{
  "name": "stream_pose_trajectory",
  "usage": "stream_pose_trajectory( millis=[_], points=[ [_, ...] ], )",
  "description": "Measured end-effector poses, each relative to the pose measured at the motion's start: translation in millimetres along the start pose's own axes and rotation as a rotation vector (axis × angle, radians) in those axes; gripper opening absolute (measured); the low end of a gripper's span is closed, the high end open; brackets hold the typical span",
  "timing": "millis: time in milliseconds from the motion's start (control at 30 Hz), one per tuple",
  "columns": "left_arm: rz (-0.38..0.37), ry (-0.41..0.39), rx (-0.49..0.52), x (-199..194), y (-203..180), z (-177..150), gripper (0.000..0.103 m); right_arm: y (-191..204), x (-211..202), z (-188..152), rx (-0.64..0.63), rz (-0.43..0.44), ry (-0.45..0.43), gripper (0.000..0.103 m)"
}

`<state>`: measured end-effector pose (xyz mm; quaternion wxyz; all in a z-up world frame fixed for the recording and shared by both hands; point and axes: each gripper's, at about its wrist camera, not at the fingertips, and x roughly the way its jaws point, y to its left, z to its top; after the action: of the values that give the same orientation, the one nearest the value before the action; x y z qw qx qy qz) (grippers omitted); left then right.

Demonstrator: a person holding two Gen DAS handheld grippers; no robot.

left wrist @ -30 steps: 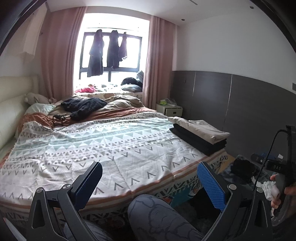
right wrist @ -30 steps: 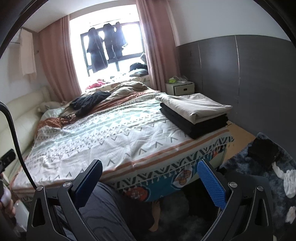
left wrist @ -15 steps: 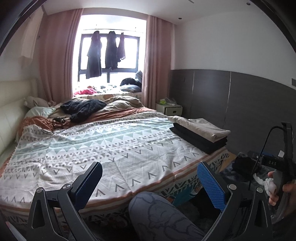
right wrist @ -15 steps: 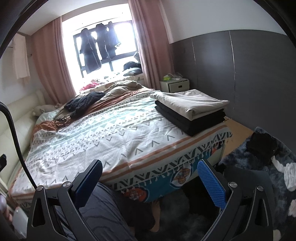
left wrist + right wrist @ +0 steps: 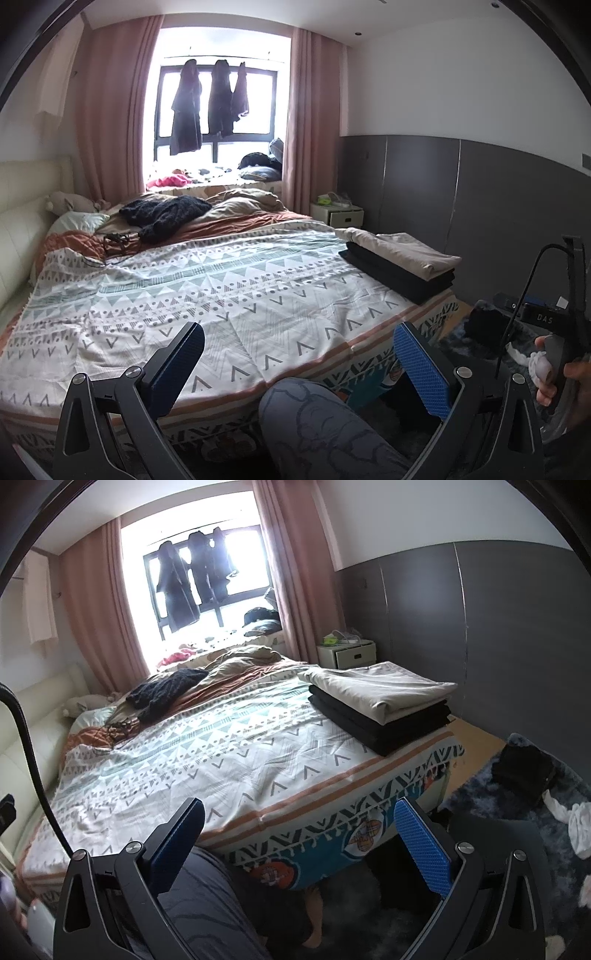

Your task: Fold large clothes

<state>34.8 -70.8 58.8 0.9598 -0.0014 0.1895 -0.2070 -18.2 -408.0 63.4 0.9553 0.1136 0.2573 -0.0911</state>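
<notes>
A folded beige garment [image 5: 406,249] lies on folded black clothes [image 5: 399,275] at the right edge of the bed; the stack also shows in the right wrist view [image 5: 380,698]. A dark knit garment [image 5: 162,214] lies crumpled near the pillows, also seen in the right wrist view [image 5: 166,686]. My left gripper [image 5: 295,354] is open and empty at the bed's foot, above my knee. My right gripper [image 5: 295,830] is open and empty over the bed's foot edge. The right gripper's handle and hand [image 5: 557,354] show in the left wrist view.
The bed wears a patterned white and teal cover [image 5: 221,291]. A white nightstand [image 5: 347,653] stands by the grey wall. Dark clothes hang at the window [image 5: 207,107]. A black item [image 5: 524,771] and white socks [image 5: 580,827] lie on the dark rug at the right.
Both grippers have risen slightly and shifted, so the bed sits a little lower in both views. Both stay open and empty. The clothes on the bed have not moved.
</notes>
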Motion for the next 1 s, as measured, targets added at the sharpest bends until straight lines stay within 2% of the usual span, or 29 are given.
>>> stream_pose_trajectory(
  millis=[1000],
  points=[
    [0.011, -0.007, -0.023, -10.2, -3.9, -4.3, 0.103, 2.8, -2.2, -1.3, -0.004, -0.001, 0.009, 0.103]
  ],
)
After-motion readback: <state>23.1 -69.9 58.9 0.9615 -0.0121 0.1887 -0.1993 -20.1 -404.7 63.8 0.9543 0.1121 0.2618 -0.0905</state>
